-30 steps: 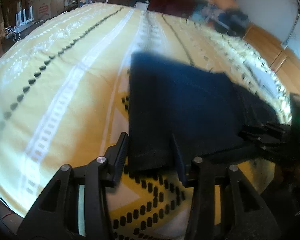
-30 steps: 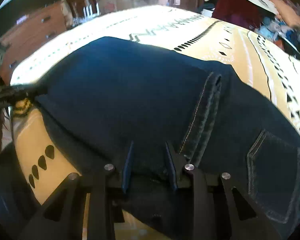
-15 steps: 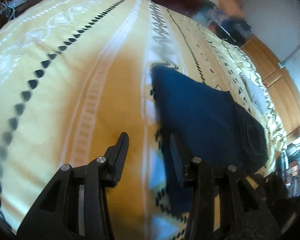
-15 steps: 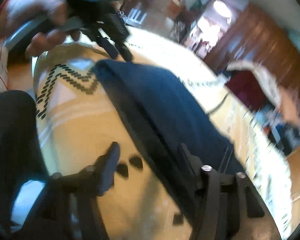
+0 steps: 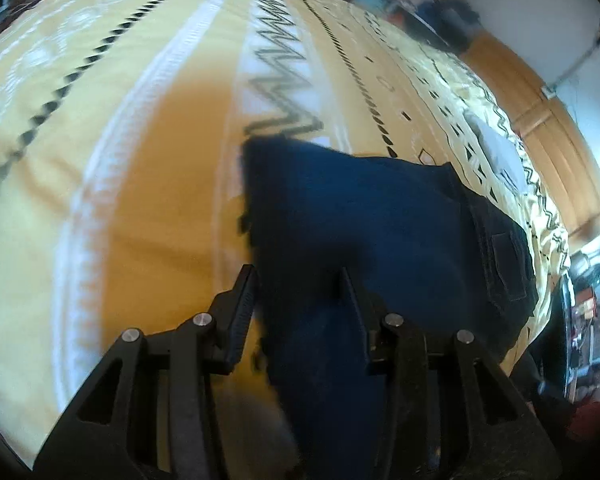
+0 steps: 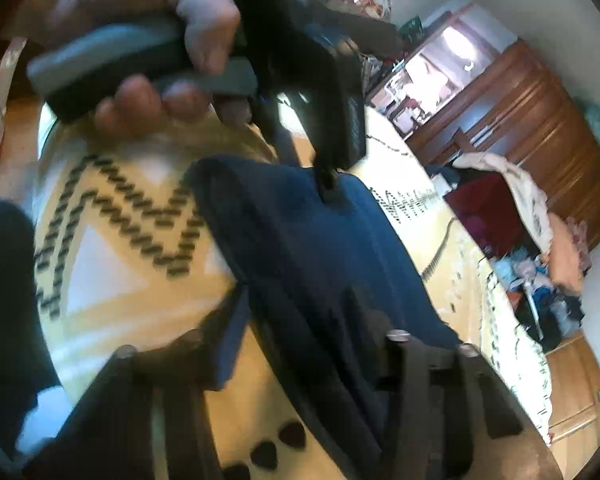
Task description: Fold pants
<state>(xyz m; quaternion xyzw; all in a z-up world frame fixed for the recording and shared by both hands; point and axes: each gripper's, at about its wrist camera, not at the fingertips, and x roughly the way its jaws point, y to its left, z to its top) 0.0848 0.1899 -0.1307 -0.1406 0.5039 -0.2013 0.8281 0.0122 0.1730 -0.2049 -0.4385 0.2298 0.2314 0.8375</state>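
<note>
Dark blue jeans lie folded on a yellow patterned bedspread. My left gripper is open, its fingers straddling the near left edge of the jeans, close above them. In the right wrist view the jeans run away from me. My right gripper is open over their near edge. The left gripper, held in a hand, shows there with its tips touching the far end of the jeans.
The bedspread covers a bed. A wooden cabinet and heaps of clothes stand beyond the bed. A wooden wardrobe is at the right. Clutter sits past the bed's right edge.
Both grippers let go of the jeans and opened. The right one swung back and turned toward the left hand. The left one lifted away, then came back down over the jeans' edge.
</note>
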